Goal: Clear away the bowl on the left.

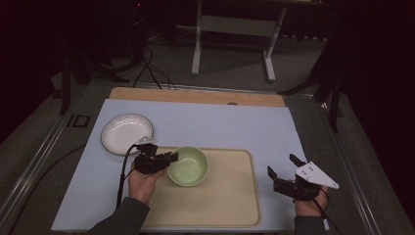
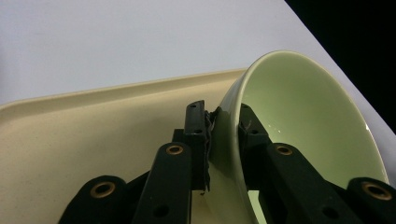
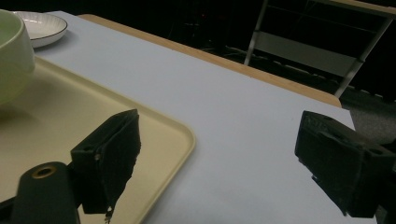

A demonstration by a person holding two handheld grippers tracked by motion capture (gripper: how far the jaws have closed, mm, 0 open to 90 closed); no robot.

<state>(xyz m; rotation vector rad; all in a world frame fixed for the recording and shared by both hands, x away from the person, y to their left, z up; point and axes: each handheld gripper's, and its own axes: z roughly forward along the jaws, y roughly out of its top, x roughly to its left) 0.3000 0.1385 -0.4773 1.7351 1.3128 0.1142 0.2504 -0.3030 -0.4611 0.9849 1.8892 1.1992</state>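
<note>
On the cream tray (image 1: 230, 196), toward its left end, sits the green bowl (image 1: 188, 166), and my left tool (image 2: 223, 123) is clamped on its near rim, one jaw inside, one outside. I'd lift straight and slowly, keeping the bowl level so the thin rim doesn't slip. My right tool (image 1: 286, 171) waits wide apart over the worktop (image 1: 220, 122).

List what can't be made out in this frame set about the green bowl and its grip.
- Green bowl underside: left gripper view, the left claw clamped on its rim covers it, so contact with the tray is unclear.
- Bowl in the right gripper view: cut off by the left edge.
- White plate markings: too small.
</note>
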